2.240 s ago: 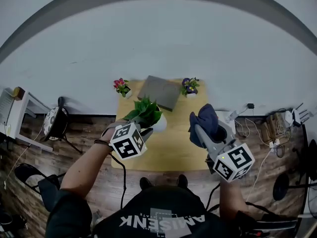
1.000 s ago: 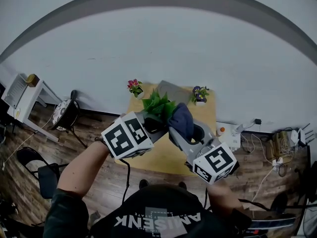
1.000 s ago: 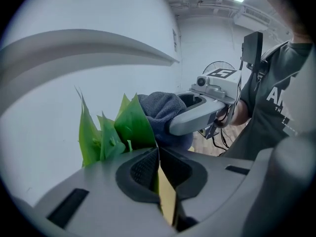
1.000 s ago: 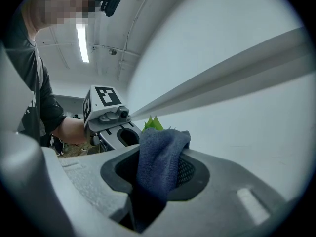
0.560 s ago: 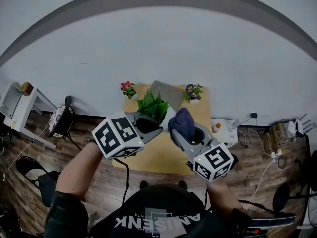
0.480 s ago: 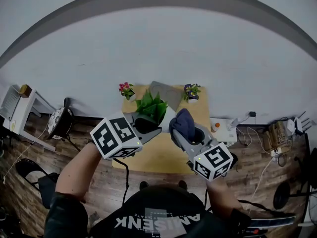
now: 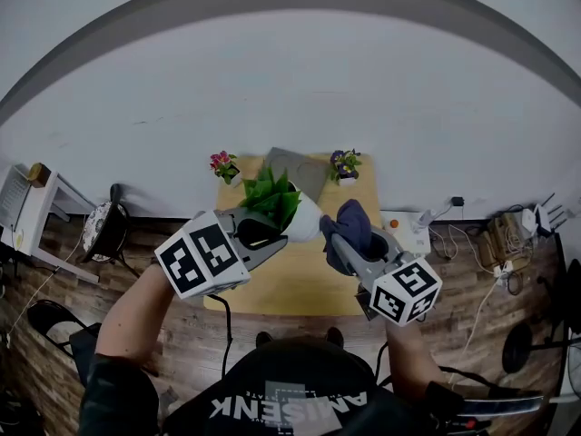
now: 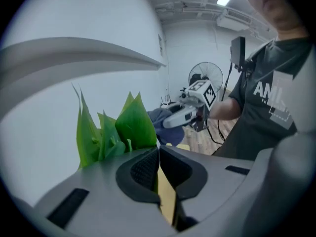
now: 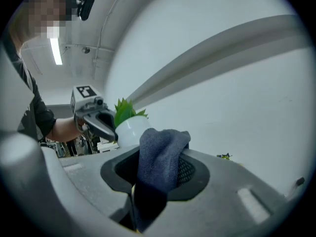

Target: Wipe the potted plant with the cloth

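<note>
The potted plant (image 7: 272, 198), green leaves in a white pot (image 7: 306, 219), hangs over the yellow table (image 7: 281, 284). My left gripper (image 7: 270, 234) is shut on it, and in the left gripper view a green leaf edge (image 8: 155, 180) shows between the closed pads of that left gripper (image 8: 159, 151). My right gripper (image 7: 339, 241) is shut on the dark blue cloth (image 7: 350, 227), which bulges out just right of the pot. In the right gripper view the cloth (image 9: 159, 154) covers the jaws of the right gripper (image 9: 159, 163), with the pot (image 9: 131, 131) and left gripper (image 9: 98, 121) beyond.
A grey flat pad (image 7: 297, 167) lies at the table's far edge between two small flower pots (image 7: 222, 164) (image 7: 345, 163). A white box (image 7: 408, 234) and cables sit on the wood floor to the right, a chair (image 7: 102, 227) to the left. A fan (image 8: 205, 78) stands behind.
The right gripper has carried the cloth off the leaves, down and to the right, to beside the pot. The left gripper still holds the plant in about the same place.
</note>
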